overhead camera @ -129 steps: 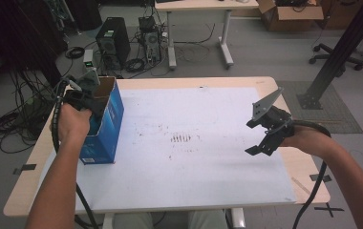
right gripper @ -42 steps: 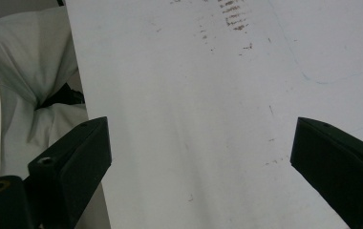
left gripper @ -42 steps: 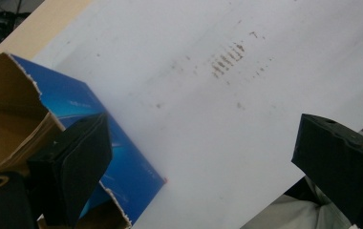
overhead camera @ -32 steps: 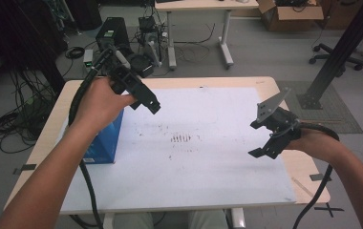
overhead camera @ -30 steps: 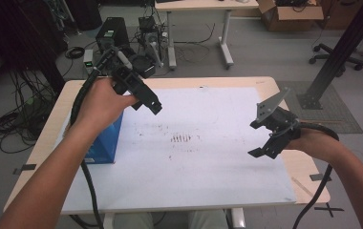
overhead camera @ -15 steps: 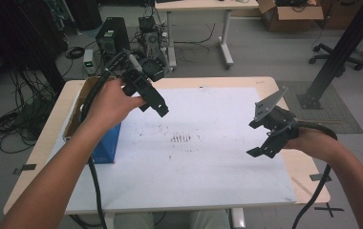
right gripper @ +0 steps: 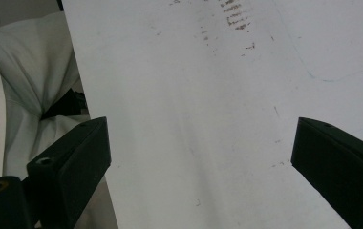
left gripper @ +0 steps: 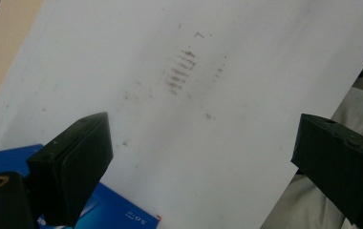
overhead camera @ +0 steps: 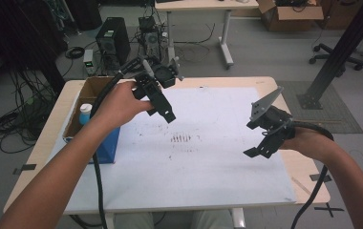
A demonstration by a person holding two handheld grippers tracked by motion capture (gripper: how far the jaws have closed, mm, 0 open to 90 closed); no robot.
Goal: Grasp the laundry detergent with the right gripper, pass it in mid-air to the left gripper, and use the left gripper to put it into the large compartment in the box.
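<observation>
My left gripper [overhead camera: 165, 98] is held up in the air over the back left part of the white sheet [overhead camera: 208, 157], just right of the open blue box [overhead camera: 101, 140]. In the left gripper view my left gripper [left gripper: 203, 129] stands wide open with nothing between its jaws, and a corner of the blue box [left gripper: 117, 210] lies below. A blue-capped bottle [overhead camera: 85, 113] stands inside the box. Over the sheet's right side my right gripper [overhead camera: 250, 139] hangs, and in its own view the right gripper [right gripper: 201, 131] is open and empty.
Dark smudge marks [overhead camera: 184, 138] sit in the middle of the sheet. The wooden table edge [overhead camera: 308, 176] runs close to my right hand. Computer towers [overhead camera: 110, 40], cables and another desk [overhead camera: 203, 5] stand on the floor behind the table.
My left gripper has come up out of the blue box and moved right, over the sheet. The right gripper has stayed almost where it was, open.
</observation>
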